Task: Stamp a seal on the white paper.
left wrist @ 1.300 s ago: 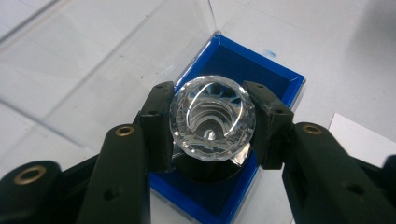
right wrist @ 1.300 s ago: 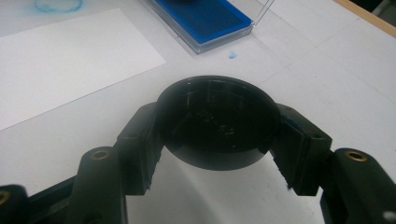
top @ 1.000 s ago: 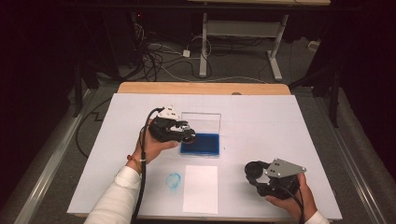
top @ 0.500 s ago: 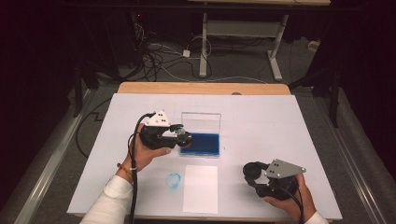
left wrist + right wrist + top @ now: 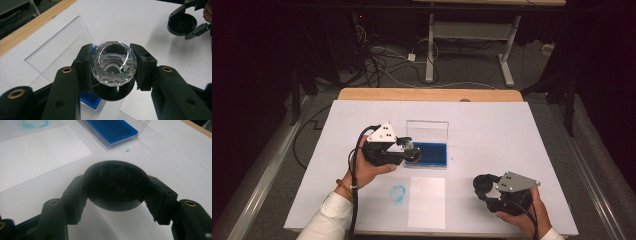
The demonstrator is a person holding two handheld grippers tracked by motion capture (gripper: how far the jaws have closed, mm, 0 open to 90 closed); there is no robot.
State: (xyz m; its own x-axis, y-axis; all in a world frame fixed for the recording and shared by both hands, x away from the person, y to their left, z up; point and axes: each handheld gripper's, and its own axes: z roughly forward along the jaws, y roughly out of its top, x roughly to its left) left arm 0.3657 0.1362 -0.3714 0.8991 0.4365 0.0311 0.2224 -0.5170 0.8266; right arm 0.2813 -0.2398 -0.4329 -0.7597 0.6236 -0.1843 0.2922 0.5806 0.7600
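My left gripper is shut on a clear faceted stamp handle with a round black base. In the high view the left gripper holds the stamp just above the left end of the blue ink pad, whose clear lid stands open behind it. My right gripper is shut on a round black cap held low over the table. The high view puts the right gripper and the cap at the near right.
A white paper sheet lies near the front edge, with a blue ink smudge on the table to its left. A small blue spot marks the table beside the ink pad. The table's wooden far edge borders the white cover.
My left gripper has drawn back to the left and toward the near side with the stamp, from over the ink pad to its left end. The right gripper has stayed put.
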